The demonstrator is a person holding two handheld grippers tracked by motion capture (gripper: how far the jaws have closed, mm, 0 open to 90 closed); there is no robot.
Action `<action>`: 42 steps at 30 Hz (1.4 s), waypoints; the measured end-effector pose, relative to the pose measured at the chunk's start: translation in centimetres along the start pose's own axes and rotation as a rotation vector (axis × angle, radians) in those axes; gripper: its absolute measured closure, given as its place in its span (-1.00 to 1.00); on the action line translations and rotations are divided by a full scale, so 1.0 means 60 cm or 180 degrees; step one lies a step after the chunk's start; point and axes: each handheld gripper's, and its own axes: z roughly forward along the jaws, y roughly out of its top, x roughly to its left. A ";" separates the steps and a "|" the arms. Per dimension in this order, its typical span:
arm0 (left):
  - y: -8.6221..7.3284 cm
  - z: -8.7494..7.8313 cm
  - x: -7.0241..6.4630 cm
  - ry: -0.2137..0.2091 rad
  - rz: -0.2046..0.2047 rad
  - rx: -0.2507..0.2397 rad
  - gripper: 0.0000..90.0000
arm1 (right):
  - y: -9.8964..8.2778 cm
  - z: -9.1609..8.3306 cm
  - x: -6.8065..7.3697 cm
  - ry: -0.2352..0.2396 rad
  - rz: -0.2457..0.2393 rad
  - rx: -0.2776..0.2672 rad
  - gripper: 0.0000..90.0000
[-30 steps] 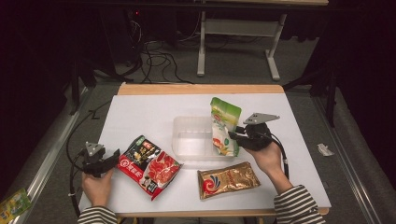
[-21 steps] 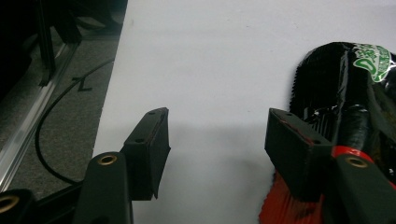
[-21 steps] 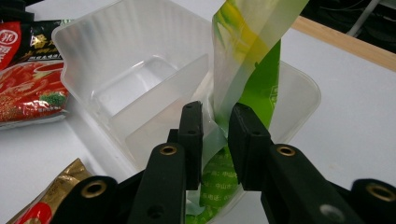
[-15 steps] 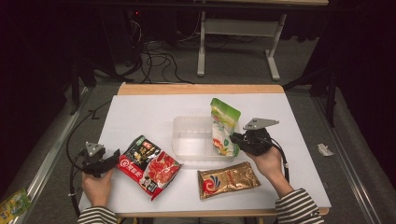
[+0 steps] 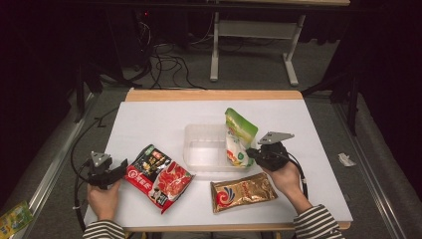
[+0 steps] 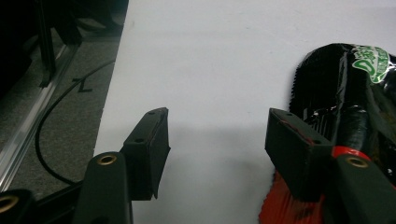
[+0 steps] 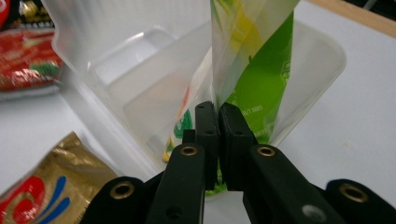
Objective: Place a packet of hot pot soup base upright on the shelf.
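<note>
A green and white pouch (image 5: 240,130) stands on edge at the right end of the clear plastic container (image 5: 199,130). My right gripper (image 5: 252,153) is shut on the pouch's lower right edge; its jaws have just been closing with the pouch between them. In the right gripper view the pads (image 7: 208,122) pinch the pouch (image 7: 261,70) over the container wall (image 7: 93,51). My left gripper (image 5: 118,170) rests open at the table's left front, and its jaws (image 6: 217,140) stand wide beside the red and black packet (image 6: 355,88), with nothing between them.
The red and black packet (image 5: 159,177) lies flat left of the container. A gold packet (image 5: 243,191) lies in front of the container, near my right hand. The white table top (image 5: 164,117) ends in a wooden strip at the back. Cables run over the floor at the left.
The right gripper's jaws have closed on the green pouch's edge, and that hand shifted slightly toward the front. The left gripper has not moved.
</note>
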 end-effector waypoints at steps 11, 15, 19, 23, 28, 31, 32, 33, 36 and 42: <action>0.000 0.000 -0.001 0.0001 0.0005 0.0004 -0.11 | -0.009 0.009 0.002 -0.0061 -0.0042 0.0061 0.98; 0.000 0.000 0.000 -0.0002 0.0002 0.0001 -0.11 | -0.011 0.009 0.003 -0.0057 -0.0033 0.0057 0.97; 0.000 0.000 0.000 -0.0005 -0.0004 0.0001 -0.11 | -0.014 0.005 0.004 -0.0068 -0.0041 -0.0025 0.92; 0.001 0.001 0.000 -0.0010 0.0006 0.0016 -0.11 | -0.023 -0.005 0.006 -0.0083 0.0035 -0.0217 0.83; 0.000 0.000 0.000 -0.0024 0.0006 0.0008 -0.11 | -0.024 -0.019 0.007 -0.0134 0.0074 -0.0355 0.76; 0.000 0.000 0.001 -0.0040 0.0001 0.0003 -0.11 | -0.026 -0.029 0.005 -0.0154 0.0112 -0.0421 0.69; 0.000 0.000 0.001 -0.0039 0.0001 0.0003 -0.11 | -0.027 -0.033 0.005 -0.0164 0.0114 -0.0444 0.67; 0.000 0.000 0.000 -0.0037 0.0006 0.0004 -0.11 | -0.029 -0.035 0.005 -0.0165 0.0121 -0.0482 0.64; 0.000 0.000 0.001 -0.0036 -0.0004 -0.0001 -0.11 | -0.035 -0.042 0.001 -0.0161 0.0150 -0.0511 0.60; 0.000 0.000 0.000 -0.0015 0.0001 0.0005 -0.11 | -0.061 -0.054 -0.012 -0.0185 0.0299 -0.0598 0.50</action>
